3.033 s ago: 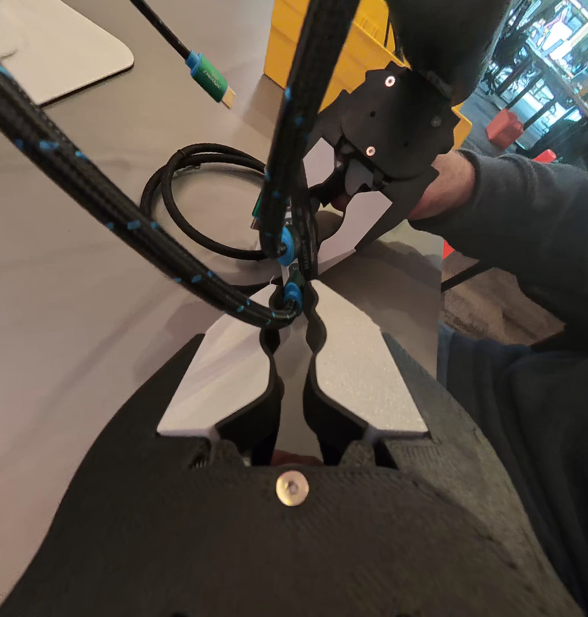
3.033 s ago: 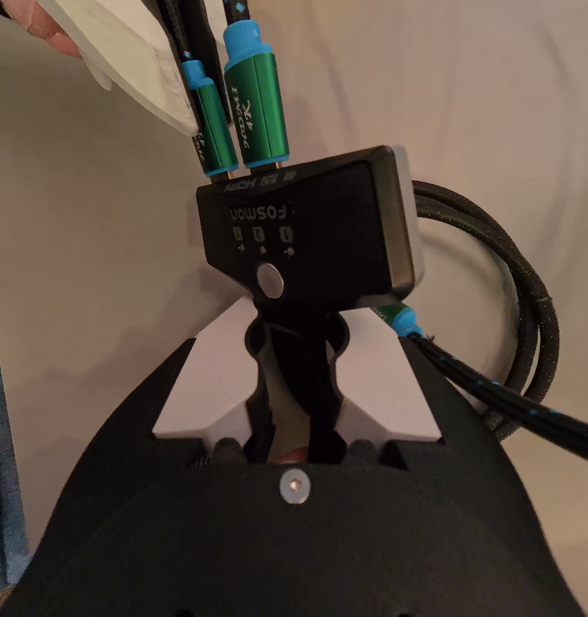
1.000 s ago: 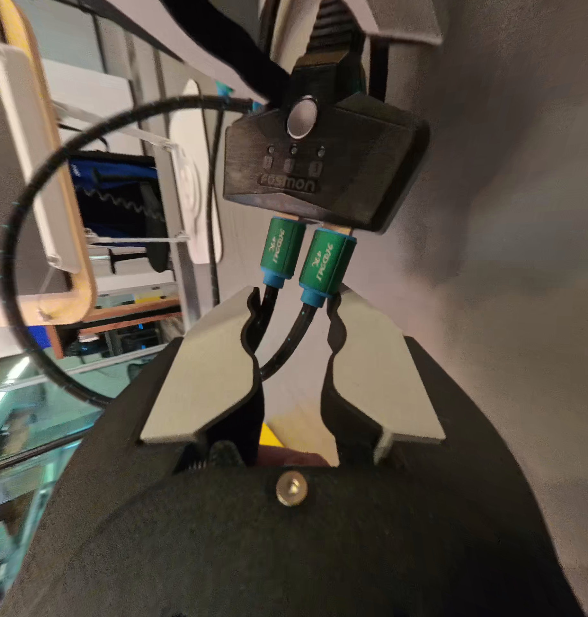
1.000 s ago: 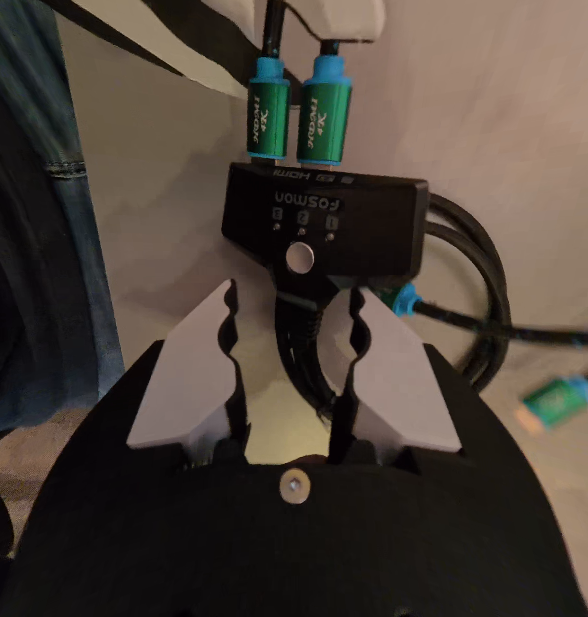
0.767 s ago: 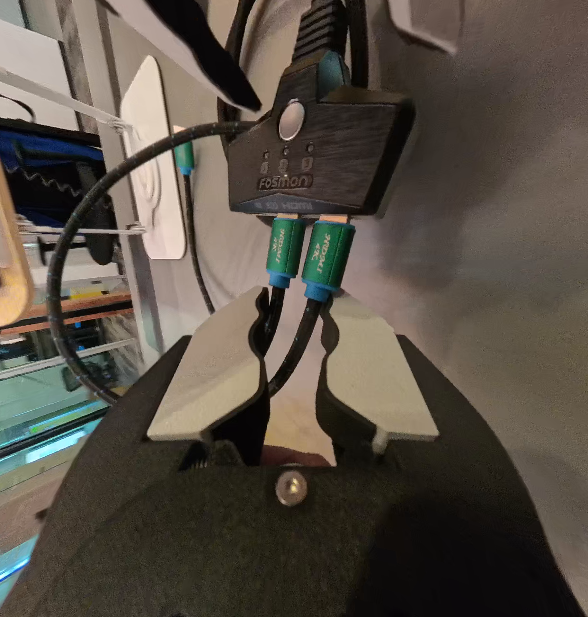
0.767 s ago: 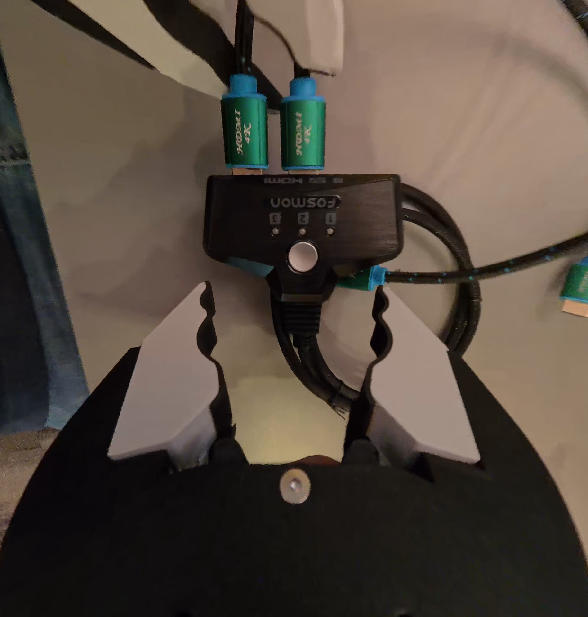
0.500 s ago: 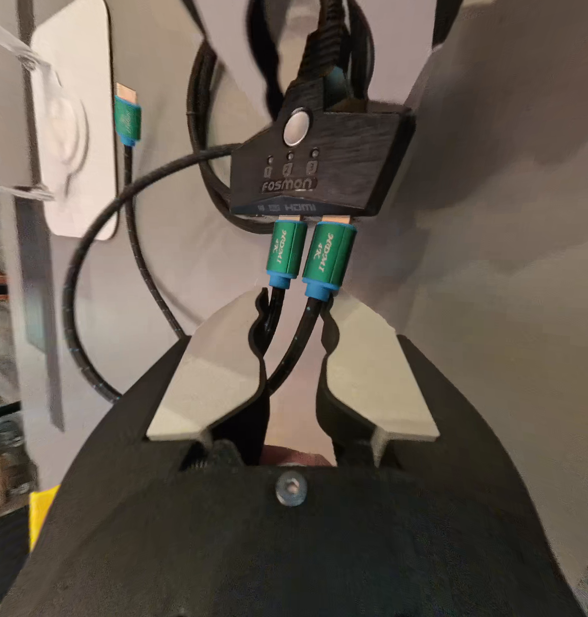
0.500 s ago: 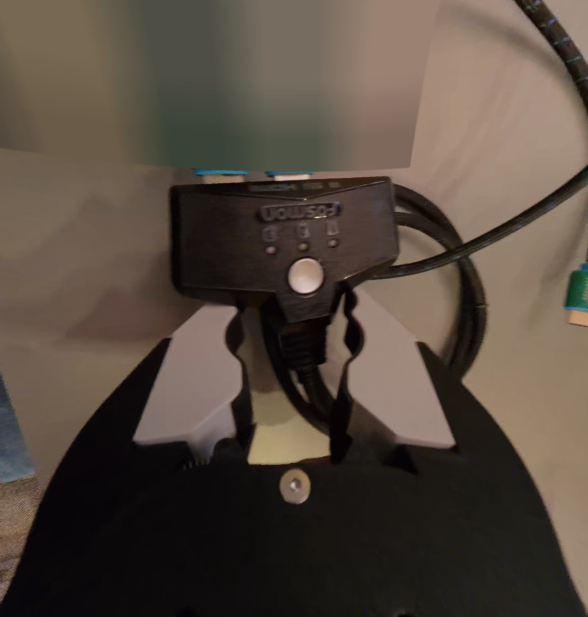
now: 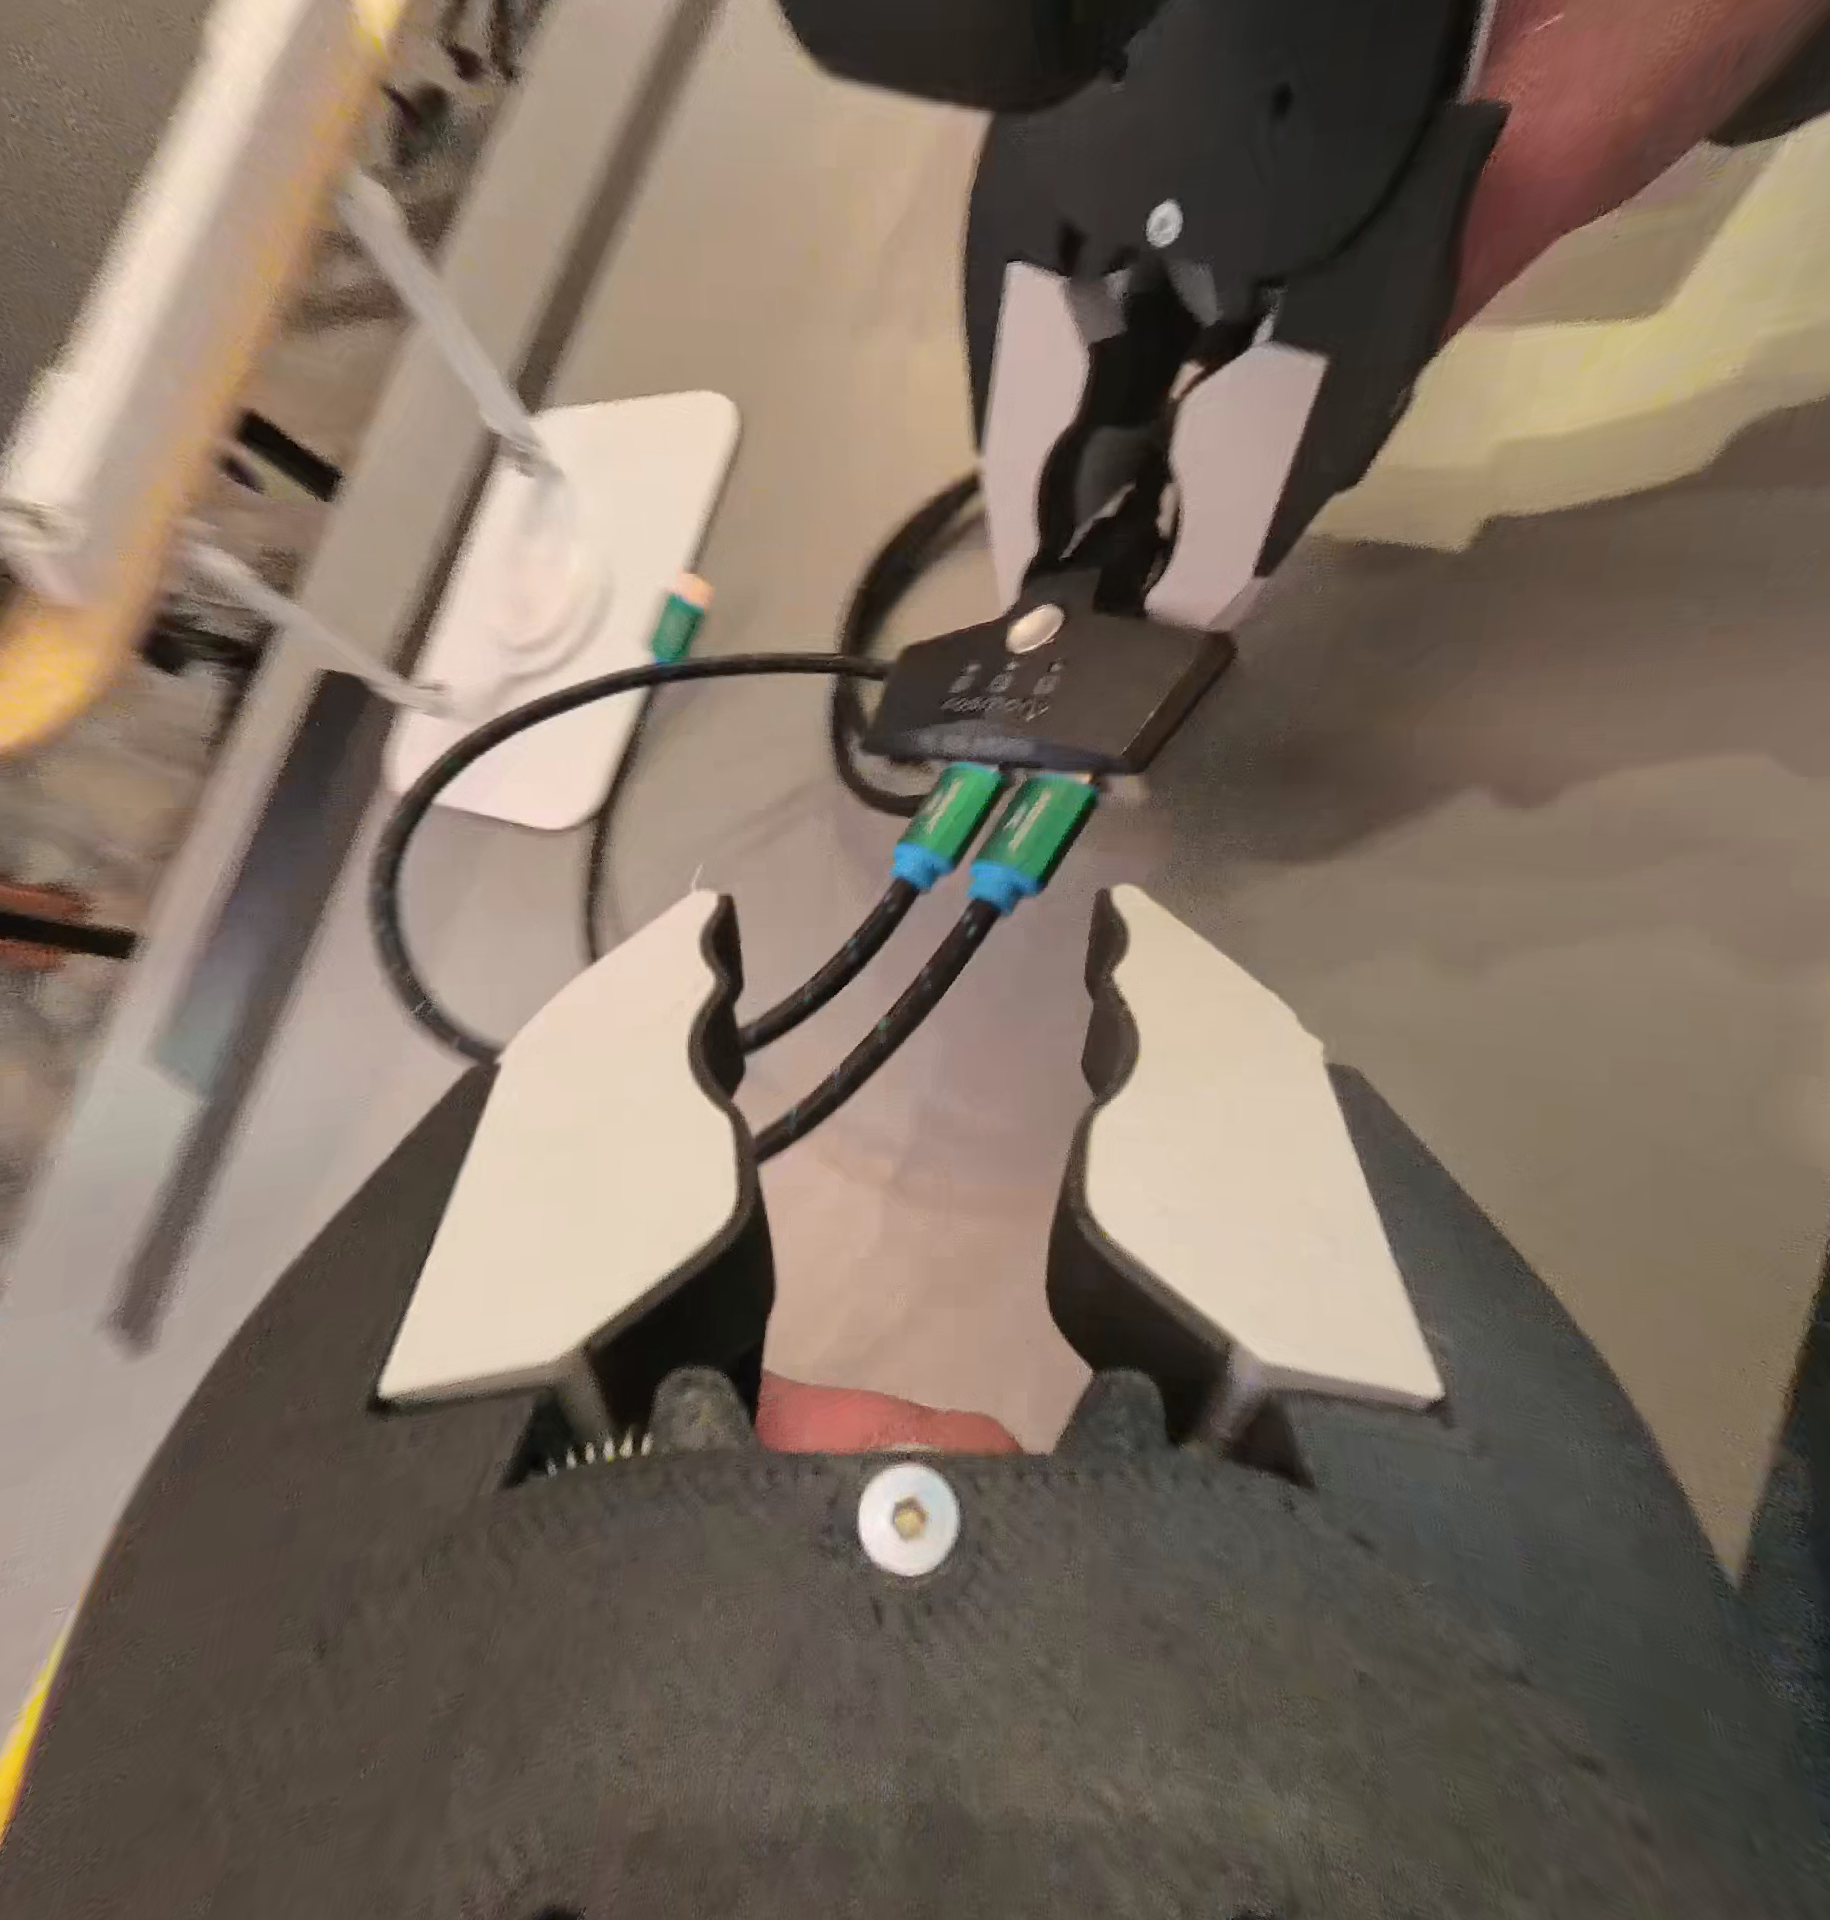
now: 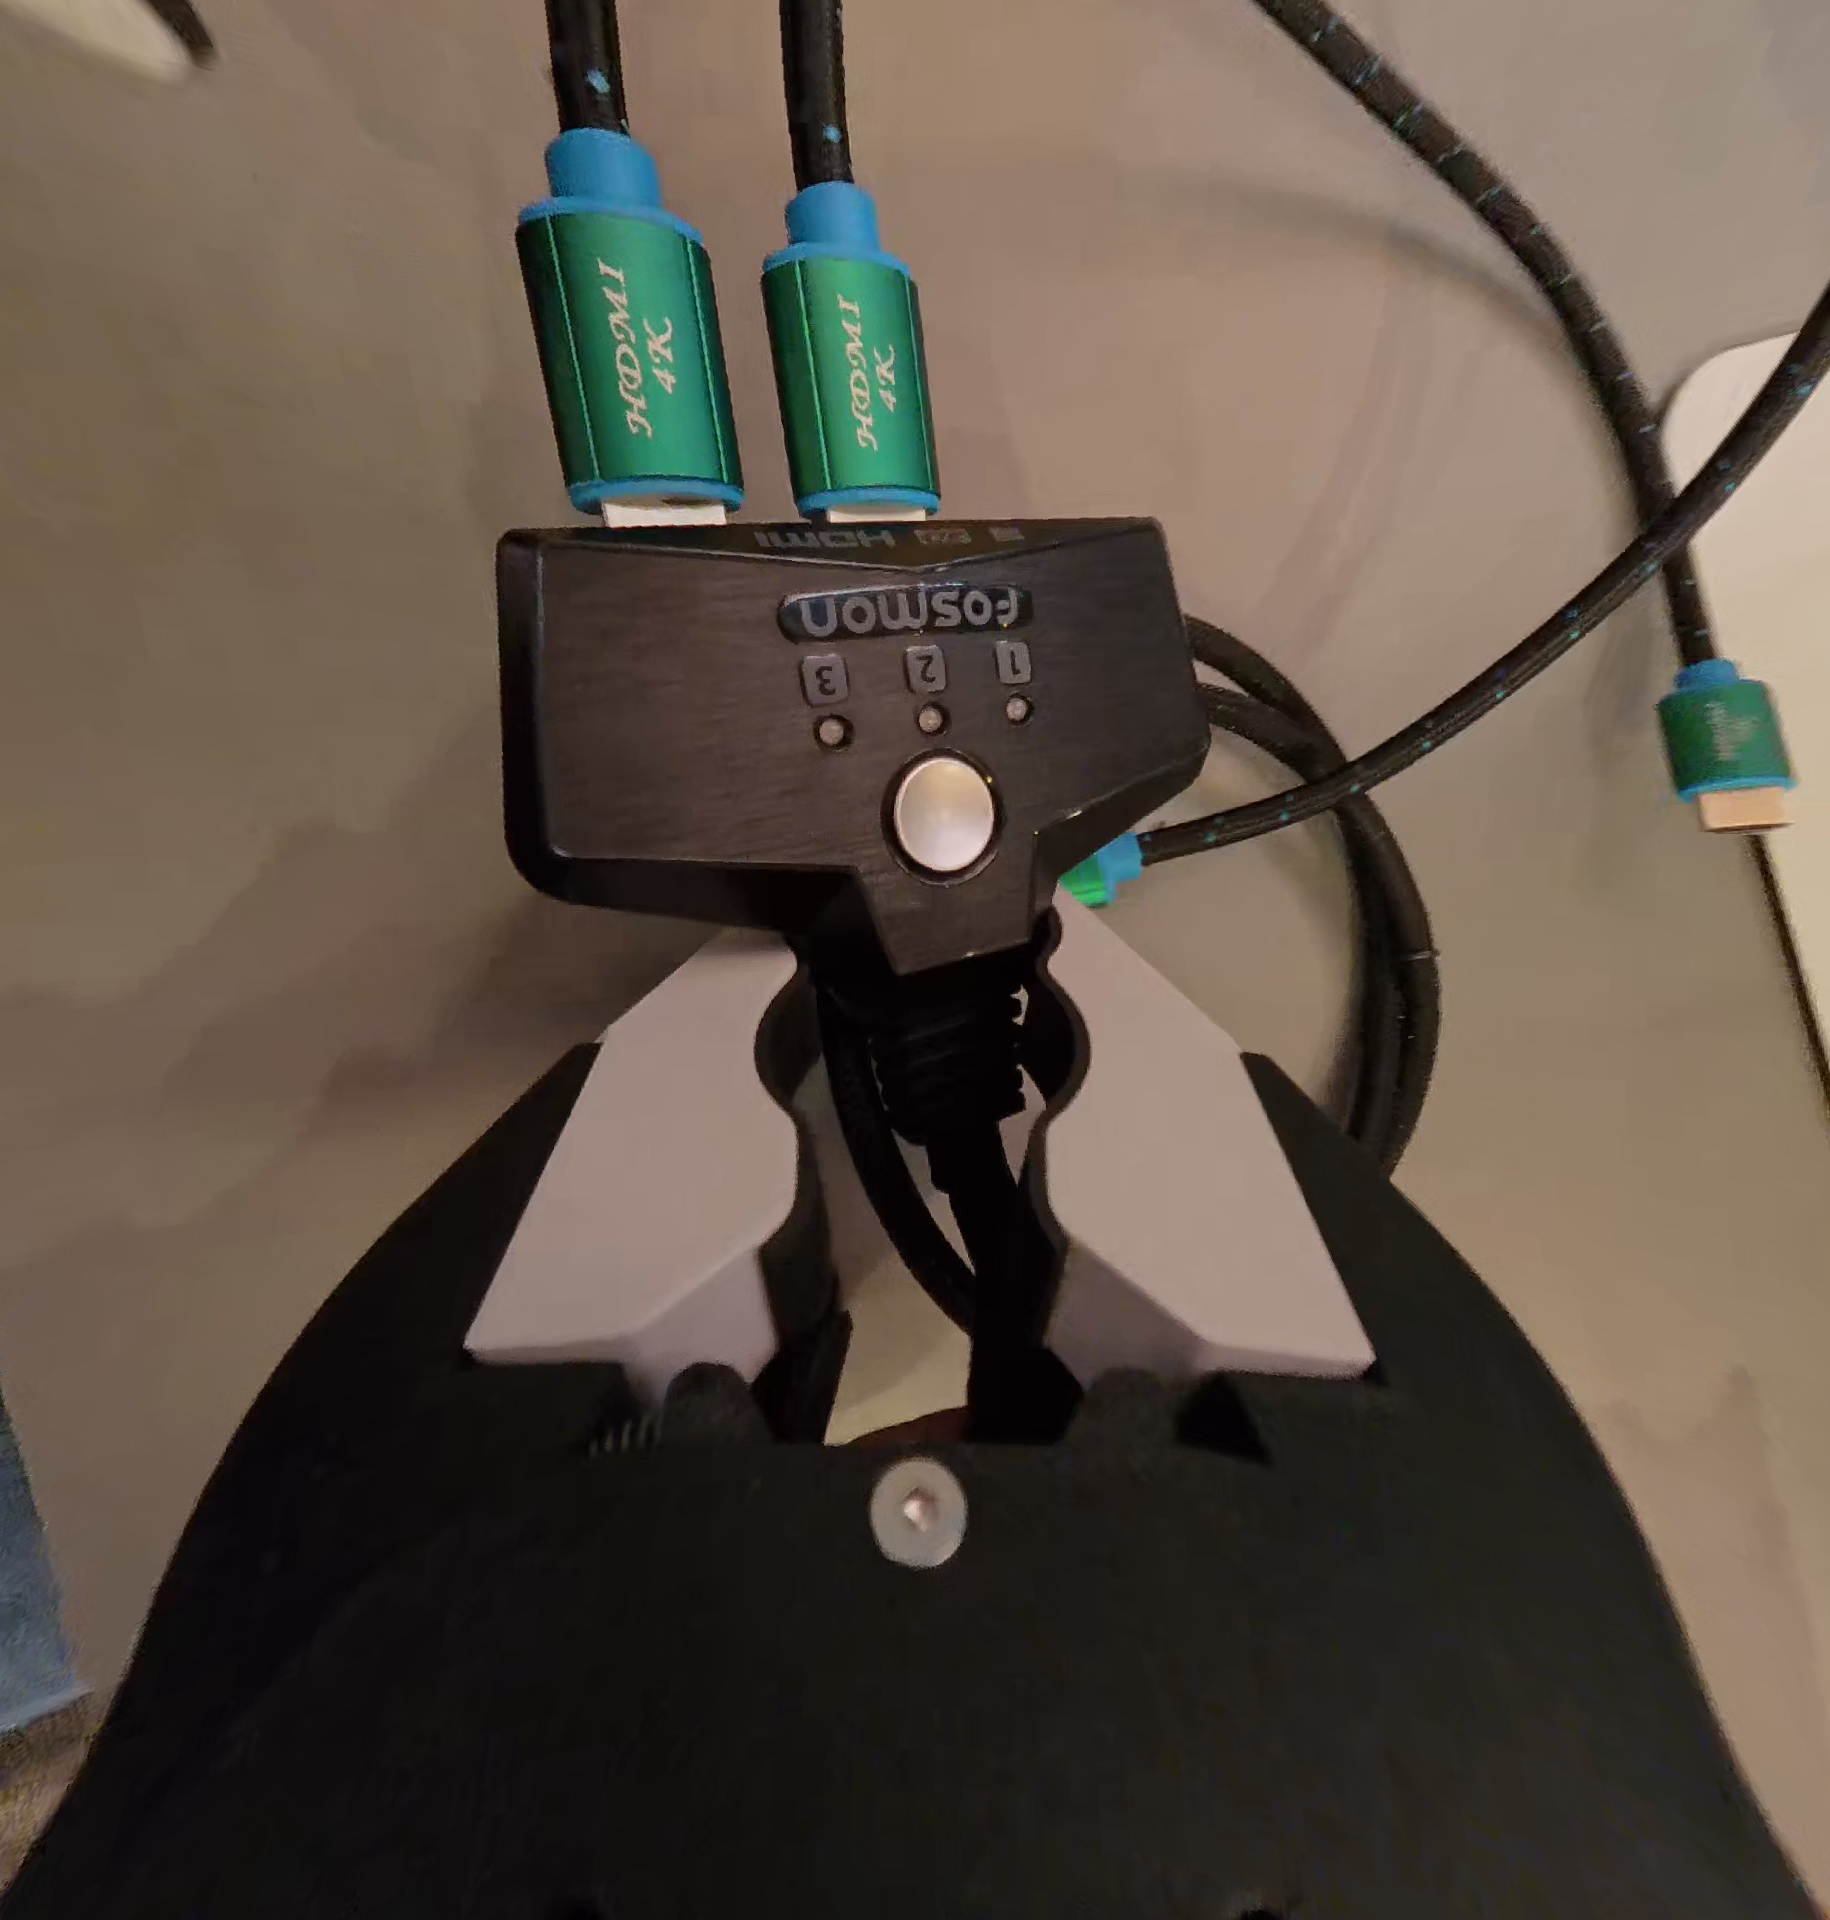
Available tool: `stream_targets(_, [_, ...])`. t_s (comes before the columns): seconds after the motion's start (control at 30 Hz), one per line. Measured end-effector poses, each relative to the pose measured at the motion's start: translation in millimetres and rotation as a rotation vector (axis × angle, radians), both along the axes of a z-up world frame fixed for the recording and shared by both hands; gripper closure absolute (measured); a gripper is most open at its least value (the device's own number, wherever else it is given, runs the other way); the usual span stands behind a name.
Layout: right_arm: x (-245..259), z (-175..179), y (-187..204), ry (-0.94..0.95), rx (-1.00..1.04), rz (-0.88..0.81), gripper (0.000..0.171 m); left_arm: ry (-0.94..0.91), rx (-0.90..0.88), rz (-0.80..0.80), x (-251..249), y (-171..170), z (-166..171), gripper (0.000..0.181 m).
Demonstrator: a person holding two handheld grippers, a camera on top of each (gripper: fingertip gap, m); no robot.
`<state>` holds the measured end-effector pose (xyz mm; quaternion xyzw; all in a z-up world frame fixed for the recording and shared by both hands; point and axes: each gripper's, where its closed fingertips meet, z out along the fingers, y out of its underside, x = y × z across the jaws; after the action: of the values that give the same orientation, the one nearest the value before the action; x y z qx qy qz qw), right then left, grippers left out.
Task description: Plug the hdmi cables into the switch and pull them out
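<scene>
Two grippers face each other across the black three-port switch box. The right gripper is clamped on the switch's ribbed black output neck, pinning it to the grey table; the left gripper stands wide apart, empty, just short of the plugs. Two green metal HDMI plugs with blue collars sit seated in the switch's far edge. A third green plug lies loose beside the switch. Judging by this, one plugging and all the pulling out remain.
</scene>
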<state>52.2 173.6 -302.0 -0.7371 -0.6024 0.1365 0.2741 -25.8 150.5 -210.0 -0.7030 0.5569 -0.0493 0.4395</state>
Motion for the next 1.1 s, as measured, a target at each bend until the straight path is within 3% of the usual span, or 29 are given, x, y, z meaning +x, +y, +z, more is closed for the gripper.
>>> stream_targets(0.1, [2.4, 22.4, 4.7, 0.081, -0.006, -0.033, 0.138, -0.031, 0.119, 0.024, -9.2, -2.8, 29.6, 0.122])
stream_targets(0.23, [8.5, 65.3, 8.1, 0.225, -0.022, -0.076, 0.138, -0.113, 0.198, 0.072, -20.5, -3.8, 42.9, 0.122])
stream_targets(0.63, [62.1, 244.6, -0.4, 0.508, 0.12, -0.115, 0.14, -0.033, 0.161, 0.116, -33.9, 3.0, -13.8, 0.123])
stream_targets(0.8, [122.2, 302.0, -1.4, 0.455, 0.239, -0.2, 0.14, 0.01, 0.151, 0.11, -35.6, 4.4, -31.2, 0.123])
stream_targets(0.93, [195.5, 302.8, 18.3, 0.289, 0.316, -0.396, 0.14, 0.021, 0.143, 0.112, -34.8, 5.6, -36.9, 0.123])
stream_targets(1.1, [281.7, 236.0, 49.2, 0.207, 0.19, -0.634, 0.139, 0.039, 0.127, 0.112, -34.8, 6.5, -47.3, 0.123])
